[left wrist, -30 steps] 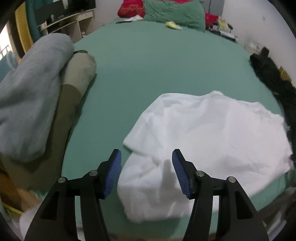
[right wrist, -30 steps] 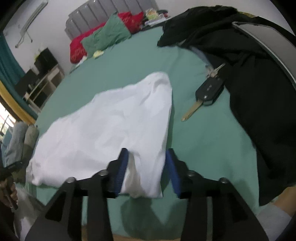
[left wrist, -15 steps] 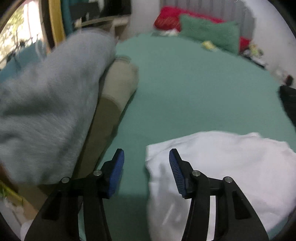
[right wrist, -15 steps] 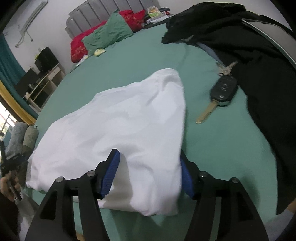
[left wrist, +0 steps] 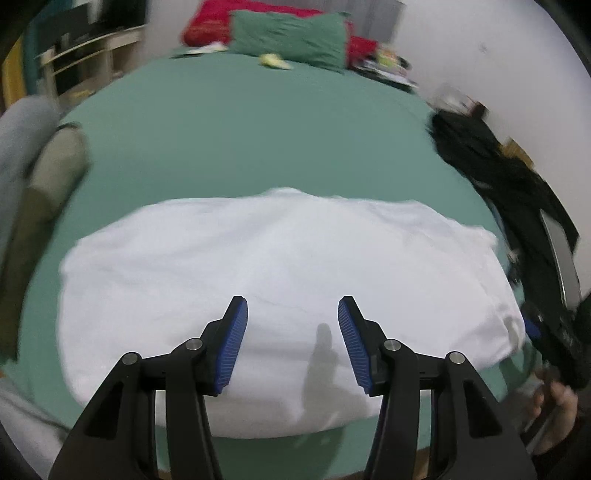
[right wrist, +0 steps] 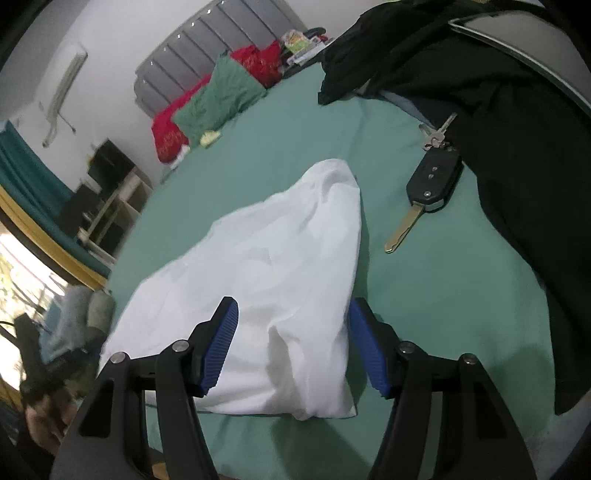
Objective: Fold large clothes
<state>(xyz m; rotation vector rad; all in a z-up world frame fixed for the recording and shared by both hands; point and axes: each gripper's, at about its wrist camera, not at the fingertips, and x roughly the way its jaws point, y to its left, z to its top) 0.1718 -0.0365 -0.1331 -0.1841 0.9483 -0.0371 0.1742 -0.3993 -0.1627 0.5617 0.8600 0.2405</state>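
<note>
A white garment [left wrist: 280, 280] lies folded in a wide rectangle on the green bed [left wrist: 258, 133], near its front edge. My left gripper [left wrist: 291, 328] is open and empty, held over the garment's near middle. In the right wrist view the same garment [right wrist: 266, 266] stretches away to the left. My right gripper [right wrist: 291, 332] is open, its pads either side of the garment's near right corner, holding nothing.
A black garment pile [right wrist: 517, 155] lies on the bed's right side, with a car key and keyring [right wrist: 432, 181] beside it. Folded grey and olive clothes [left wrist: 33, 155] sit at the left edge. Green and red pillows [left wrist: 291, 33] lie at the headboard.
My left gripper has swung from the garment's left edge to its middle. My right gripper has opened wider at the near right corner. The garment lies flat, released.
</note>
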